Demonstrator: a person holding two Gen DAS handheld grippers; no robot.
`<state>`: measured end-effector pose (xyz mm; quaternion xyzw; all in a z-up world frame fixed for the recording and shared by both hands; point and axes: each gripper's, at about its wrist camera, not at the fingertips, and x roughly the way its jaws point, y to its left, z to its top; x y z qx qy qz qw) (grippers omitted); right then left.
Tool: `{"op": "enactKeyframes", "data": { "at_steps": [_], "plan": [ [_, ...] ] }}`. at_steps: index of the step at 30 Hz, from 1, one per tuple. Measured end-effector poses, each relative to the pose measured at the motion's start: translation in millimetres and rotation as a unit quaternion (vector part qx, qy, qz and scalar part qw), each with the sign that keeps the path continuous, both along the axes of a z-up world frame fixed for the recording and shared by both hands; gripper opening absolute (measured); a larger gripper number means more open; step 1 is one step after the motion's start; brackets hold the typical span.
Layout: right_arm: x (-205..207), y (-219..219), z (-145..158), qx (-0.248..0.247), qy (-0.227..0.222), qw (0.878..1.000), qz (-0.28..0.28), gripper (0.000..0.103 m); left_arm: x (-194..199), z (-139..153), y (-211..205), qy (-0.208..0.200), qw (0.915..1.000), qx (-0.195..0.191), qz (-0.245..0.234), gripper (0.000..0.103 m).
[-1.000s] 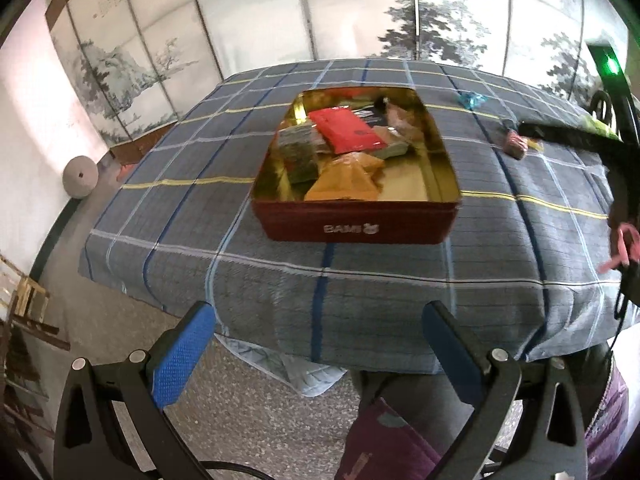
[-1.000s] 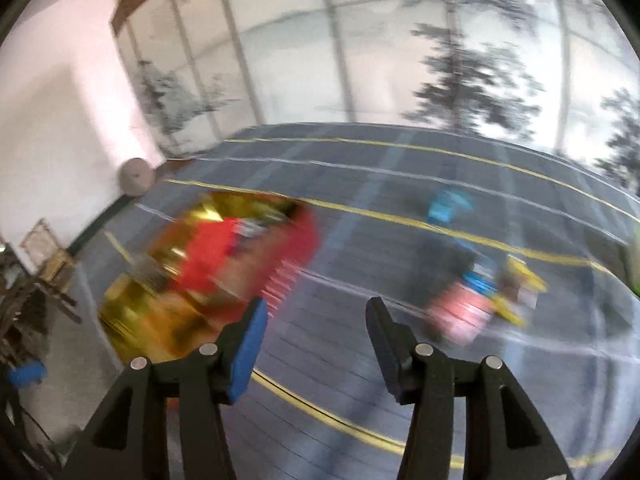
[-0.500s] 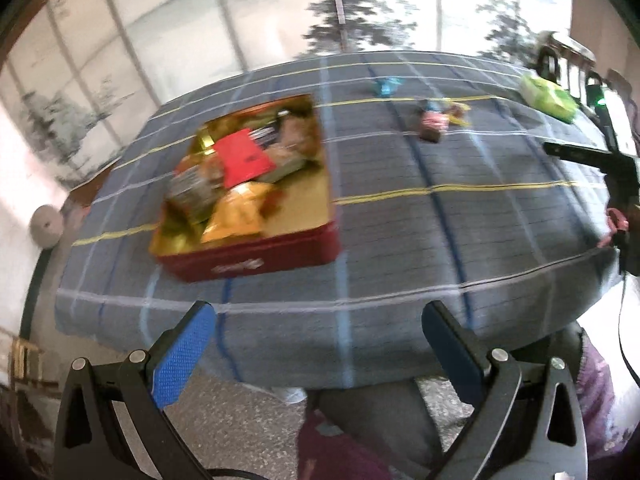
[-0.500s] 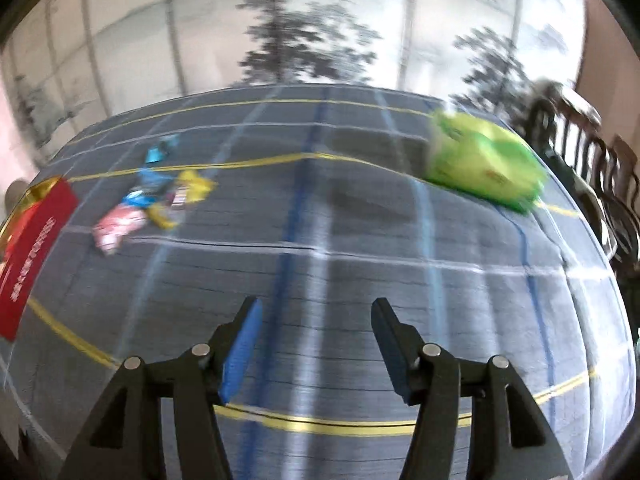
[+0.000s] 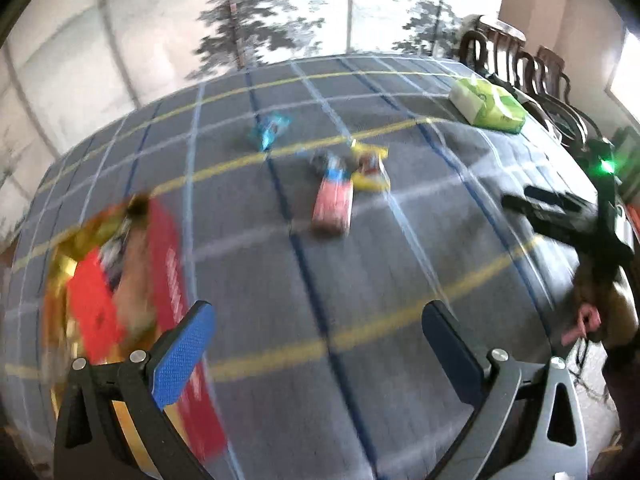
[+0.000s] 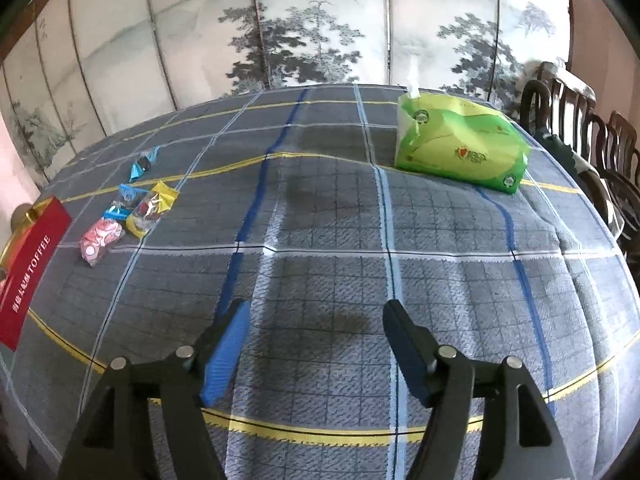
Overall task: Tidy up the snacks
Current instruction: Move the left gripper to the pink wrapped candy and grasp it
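A red tin (image 5: 176, 280) with a gold inside holds several snacks at the table's left; its red side also shows in the right wrist view (image 6: 30, 264). Loose snacks lie on the cloth: a pink packet (image 5: 333, 204) (image 6: 100, 239), a yellow packet (image 5: 370, 168) (image 6: 152, 209) and a blue candy (image 5: 270, 131) (image 6: 143, 164). My left gripper (image 5: 316, 330) is open and empty over the cloth beside the tin. My right gripper (image 6: 316, 330) is open and empty over bare cloth, right of the snacks. It also shows in the left wrist view (image 5: 560, 216).
A grey checked cloth (image 6: 320, 240) covers the table. A green tissue pack (image 6: 460, 148) (image 5: 488, 106) lies at the far right. Dark wooden chairs (image 6: 592, 140) stand along the right edge. A painted folding screen (image 6: 300, 24) stands behind the table.
My left gripper has moved forward and right over the table; the tin now lies at its left. My right gripper has swung right, away from the tin, then steadied.
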<state>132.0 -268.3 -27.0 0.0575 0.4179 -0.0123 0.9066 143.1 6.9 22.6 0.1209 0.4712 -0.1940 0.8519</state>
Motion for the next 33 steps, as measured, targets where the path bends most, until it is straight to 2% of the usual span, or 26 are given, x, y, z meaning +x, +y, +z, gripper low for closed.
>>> {"op": "enactKeyframes", "data": {
  "at_steps": [4, 8, 11, 16, 19, 20, 21, 22, 23, 27, 29, 33],
  "plan": [
    [-2, -3, -1, 0.011, 0.0, 1.0, -0.001, 0.07, 49, -12, -20, 0.002, 0.9997, 0.015, -0.018, 0.096],
    [0, 0, -1, 0.015, 0.002, 1.0, 0.009, 0.071, 82, -31, -28, 0.03, 0.999, 0.027, -0.018, 0.075],
    [-1, 0, -1, 0.021, -0.002, 1.0, 0.016, 0.071, 96, -42, -33, 0.045, 0.9981, 0.036, -0.021, 0.074],
    [-2, 1, 0, 0.027, -0.006, 0.999, 0.021, 0.071, 110, -52, -38, 0.07, 0.9967, 0.022, -0.036, 0.074],
    [-3, 0, 2, 0.03, -0.009, 0.999, 0.023, 0.071, 115, -63, -42, 0.088, 0.9951, 0.027, -0.035, 0.072],
    [-3, 0, 2, 0.031, -0.009, 0.999, 0.023, 0.071, 113, -62, -42, 0.073, 0.9965, 0.024, -0.032, 0.062],
    [-3, -1, 2, 0.032, -0.01, 0.999, 0.022, 0.071, 111, -59, -41, 0.066, 0.9972, 0.014, -0.032, 0.03],
    [-3, -2, 2, 0.033, -0.011, 0.999, 0.018, 0.071, 109, -57, -41, 0.061, 0.9978, 0.015, -0.022, 0.026],
    [-2, -3, 2, 0.032, -0.01, 0.999, 0.014, 0.071, 108, -57, -40, 0.061, 0.9978, 0.025, -0.003, 0.025],
    [0, -2, 1, 0.029, -0.004, 0.999, 0.013, 0.071, 82, -47, -21, 0.078, 0.9951, -0.023, 0.056, 0.025],
    [1, -2, 0, 0.028, -0.003, 1.0, 0.013, 0.071, 50, -35, -9, 0.083, 0.9918, -0.074, 0.063, 0.025],
    [-1, -1, 2, 0.029, -0.008, 0.999, 0.019, 0.071, -5, -18, 3, 0.066, 0.9913, -0.085, 0.076, 0.025]
  ]
}}
